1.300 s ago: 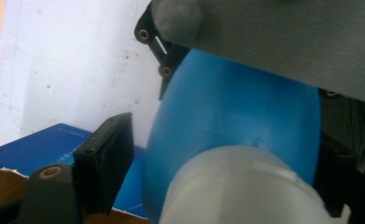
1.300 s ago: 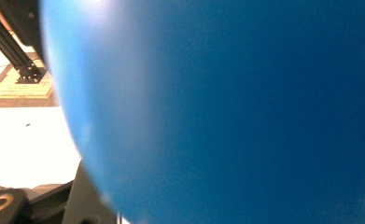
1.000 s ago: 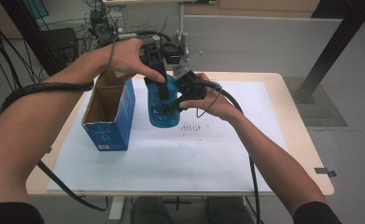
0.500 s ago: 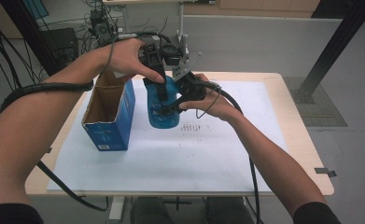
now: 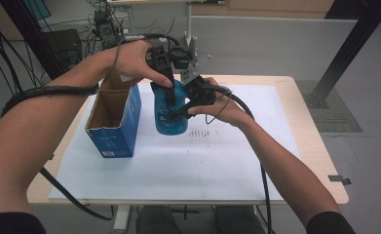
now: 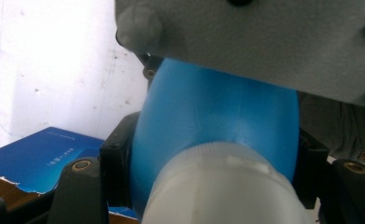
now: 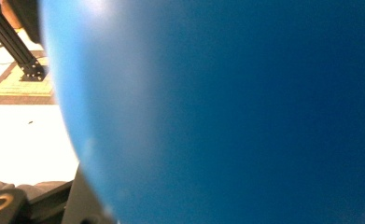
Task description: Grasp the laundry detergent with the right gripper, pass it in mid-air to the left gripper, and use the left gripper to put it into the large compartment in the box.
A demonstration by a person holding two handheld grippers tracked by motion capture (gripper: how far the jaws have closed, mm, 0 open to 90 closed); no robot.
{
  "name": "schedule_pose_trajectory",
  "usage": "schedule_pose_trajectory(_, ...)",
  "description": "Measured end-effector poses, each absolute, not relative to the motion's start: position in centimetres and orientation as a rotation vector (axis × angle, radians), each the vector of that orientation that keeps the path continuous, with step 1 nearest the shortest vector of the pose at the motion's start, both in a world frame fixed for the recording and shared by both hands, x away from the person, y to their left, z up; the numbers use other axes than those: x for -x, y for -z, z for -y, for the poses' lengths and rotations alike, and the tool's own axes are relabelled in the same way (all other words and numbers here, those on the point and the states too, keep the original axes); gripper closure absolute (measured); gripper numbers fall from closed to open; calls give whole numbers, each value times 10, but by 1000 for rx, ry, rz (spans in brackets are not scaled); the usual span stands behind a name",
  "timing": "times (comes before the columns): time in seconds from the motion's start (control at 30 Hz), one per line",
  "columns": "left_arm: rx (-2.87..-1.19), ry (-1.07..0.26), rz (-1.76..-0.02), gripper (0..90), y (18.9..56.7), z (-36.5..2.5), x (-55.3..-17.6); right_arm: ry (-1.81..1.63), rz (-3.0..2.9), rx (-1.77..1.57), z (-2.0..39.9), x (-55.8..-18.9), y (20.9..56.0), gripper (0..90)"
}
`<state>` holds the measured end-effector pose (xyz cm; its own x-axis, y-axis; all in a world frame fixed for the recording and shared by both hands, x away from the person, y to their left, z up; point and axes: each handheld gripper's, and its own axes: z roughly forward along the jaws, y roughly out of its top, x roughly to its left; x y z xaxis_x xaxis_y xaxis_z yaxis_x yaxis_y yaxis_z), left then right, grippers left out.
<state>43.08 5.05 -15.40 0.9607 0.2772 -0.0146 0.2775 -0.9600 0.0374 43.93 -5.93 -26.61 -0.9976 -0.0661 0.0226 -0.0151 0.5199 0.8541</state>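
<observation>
Jaws of the left hand-held gripper [image 5: 167,92] are clamped on the white cap [image 6: 227,186] at the top of a blue bottle [image 5: 171,114], coming down on it from above; in the left gripper view the black jaws sit against both sides of the cap and neck. The left jaws have just been closing, with the cap between them. The right hand-held gripper [image 5: 190,100] grips the bottle's body from the side, its jaws pressed shut on the blue plastic [image 7: 227,112] that crowds the right gripper view. The bottle stands upright near the middle of the desk [image 5: 319,146], on a white sheet [image 5: 178,165]; what is inside it cannot be told. Just beside the bottle, to its left, stands an open blue cardboard box [image 5: 114,124], its brown inside visible and nothing seen in it. White print on the box front and on the bottle is too small to read.
</observation>
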Motion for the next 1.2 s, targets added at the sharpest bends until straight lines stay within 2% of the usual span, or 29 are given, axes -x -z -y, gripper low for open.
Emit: schedule_pose_trajectory(1.2,-3097,36,-439,359,158,-48,-429,1492,2689,-91,59,-438,270,425)
